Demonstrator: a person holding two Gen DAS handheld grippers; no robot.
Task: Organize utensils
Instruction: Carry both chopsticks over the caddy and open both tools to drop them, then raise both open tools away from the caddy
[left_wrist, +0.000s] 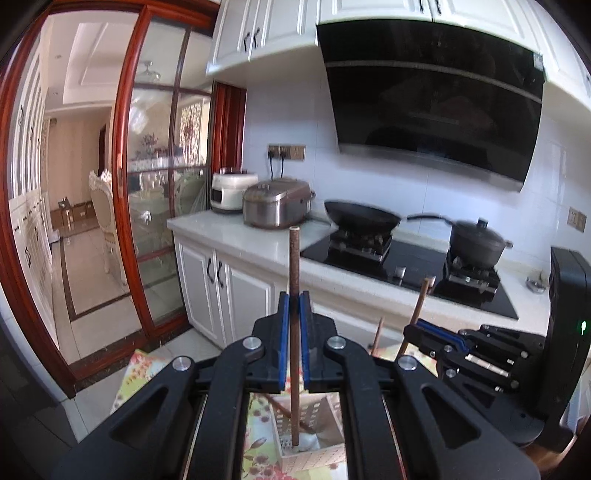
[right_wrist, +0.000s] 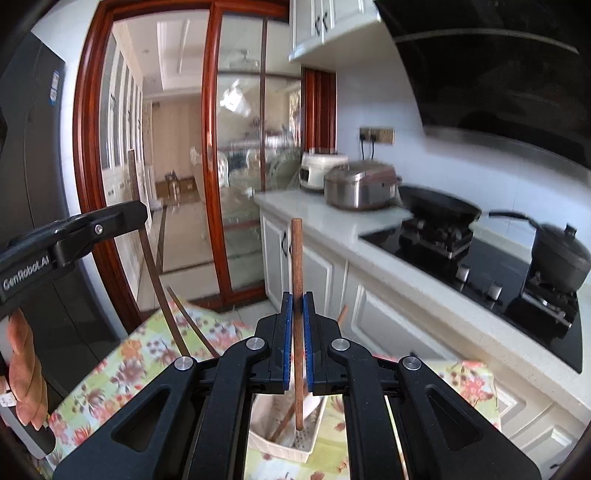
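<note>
In the left wrist view my left gripper (left_wrist: 294, 295) is shut on a dark brown chopstick (left_wrist: 294, 258) that stands upright. Its lower end hangs inside a white perforated basket (left_wrist: 295, 461) on a floral tablecloth (left_wrist: 136, 373). To the right, my right gripper (left_wrist: 417, 326) holds a lighter brown chopstick (left_wrist: 421, 299). In the right wrist view the right gripper (right_wrist: 297, 295) is shut on this reddish wooden chopstick (right_wrist: 296, 254), upright over the white basket (right_wrist: 280, 448), where another stick (right_wrist: 284, 421) leans. My left gripper (right_wrist: 140, 212) shows at the left, with a person's hand (right_wrist: 26, 369) on it.
A white counter (left_wrist: 236, 236) carries two rice cookers (left_wrist: 277, 203). A wok (left_wrist: 362, 218) and a black pot (left_wrist: 480, 243) sit on the gas hob, under a black hood (left_wrist: 432, 96). A glass sliding door (left_wrist: 162, 166) stands left; a dark fridge (right_wrist: 33, 147) is near.
</note>
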